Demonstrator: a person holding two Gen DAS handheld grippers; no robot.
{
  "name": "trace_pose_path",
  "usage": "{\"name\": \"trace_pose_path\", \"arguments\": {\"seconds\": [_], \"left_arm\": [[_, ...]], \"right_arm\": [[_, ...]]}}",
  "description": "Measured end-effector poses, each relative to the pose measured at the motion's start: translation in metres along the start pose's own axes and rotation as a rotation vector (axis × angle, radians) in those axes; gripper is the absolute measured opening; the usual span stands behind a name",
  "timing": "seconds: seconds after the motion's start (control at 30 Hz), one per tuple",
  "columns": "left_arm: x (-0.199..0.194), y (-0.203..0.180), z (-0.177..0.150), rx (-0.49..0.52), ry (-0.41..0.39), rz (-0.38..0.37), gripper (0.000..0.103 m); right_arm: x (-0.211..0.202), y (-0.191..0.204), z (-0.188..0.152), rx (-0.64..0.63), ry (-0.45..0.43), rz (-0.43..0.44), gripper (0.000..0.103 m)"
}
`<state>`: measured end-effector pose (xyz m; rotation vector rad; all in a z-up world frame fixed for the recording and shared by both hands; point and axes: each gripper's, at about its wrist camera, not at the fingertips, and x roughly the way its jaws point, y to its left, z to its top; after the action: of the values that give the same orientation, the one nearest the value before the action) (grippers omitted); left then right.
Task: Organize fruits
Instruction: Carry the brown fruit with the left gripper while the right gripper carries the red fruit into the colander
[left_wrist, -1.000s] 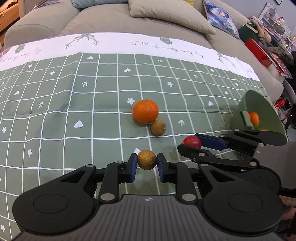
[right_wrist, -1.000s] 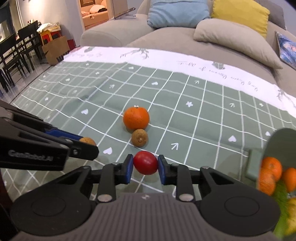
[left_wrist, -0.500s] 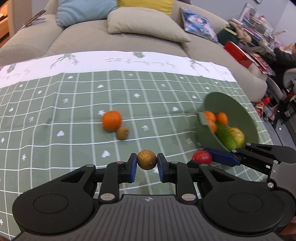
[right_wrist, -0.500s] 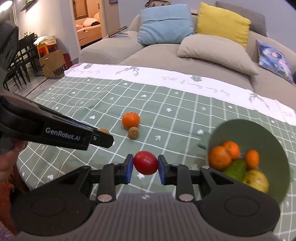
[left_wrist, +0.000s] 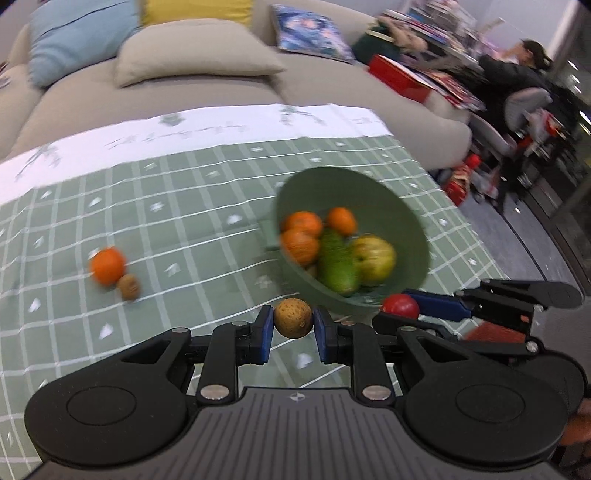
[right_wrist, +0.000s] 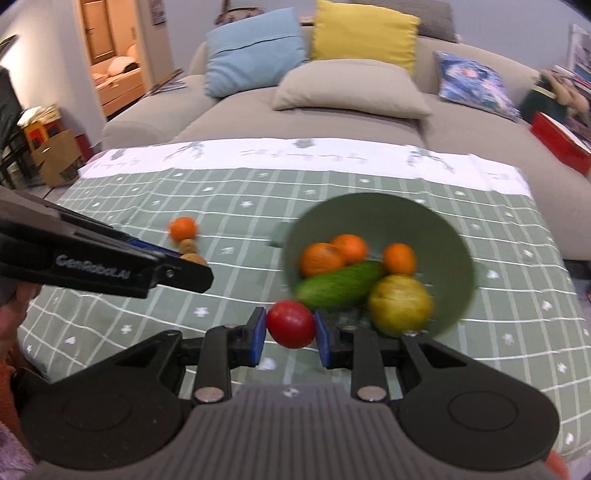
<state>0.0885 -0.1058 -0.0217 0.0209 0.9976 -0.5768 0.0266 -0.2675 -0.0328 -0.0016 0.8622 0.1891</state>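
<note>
My left gripper (left_wrist: 293, 329) is shut on a small brown fruit (left_wrist: 293, 318) and holds it above the cloth, just left of the green bowl (left_wrist: 369, 192). My right gripper (right_wrist: 290, 330) is shut on a red tomato (right_wrist: 290, 324) at the bowl's near rim (right_wrist: 388, 206). The bowl holds three oranges, a green cucumber (right_wrist: 340, 282) and a yellow-green apple (right_wrist: 400, 304). An orange (left_wrist: 107, 266) and a brown fruit (left_wrist: 128, 286) lie on the cloth to the left. The tomato also shows in the left wrist view (left_wrist: 400, 306).
The green checked tablecloth (right_wrist: 229, 206) covers the table. A grey sofa (right_wrist: 314, 122) with cushions stands behind it. A red box (left_wrist: 399, 77) and clutter sit at the far right, where a person (left_wrist: 517, 77) sits.
Both grippers have risen and swung right toward the bowl, each still holding its fruit. The bowl now sits nearer the middle of both views.
</note>
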Motion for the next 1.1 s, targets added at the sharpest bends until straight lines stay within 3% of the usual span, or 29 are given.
{"name": "trace_pose_path", "arguments": {"seconds": [0.27,0.43,0.7,1.1], "left_arm": [[0.024,-0.038,0.026,0.067,0.052,-0.094,0.025],[0.048,-0.050,0.045,0.071,0.118,-0.137,0.025],[0.084,-0.052,0.057,0.053,0.260,-0.102,0.025],[0.106,-0.050,0.071,-0.005,0.376,-0.109,0.026]], "right_arm": [[-0.005,-0.048,0.006,-0.001,0.005,-0.049,0.024],[0.006,-0.068,0.013,-0.025,0.053,-0.005,0.024],[0.038,-0.085,0.026,-0.083,0.162,0.078,0.024],[0.077,-0.091,0.033,-0.075,0.323,0.167,0.024]]}}
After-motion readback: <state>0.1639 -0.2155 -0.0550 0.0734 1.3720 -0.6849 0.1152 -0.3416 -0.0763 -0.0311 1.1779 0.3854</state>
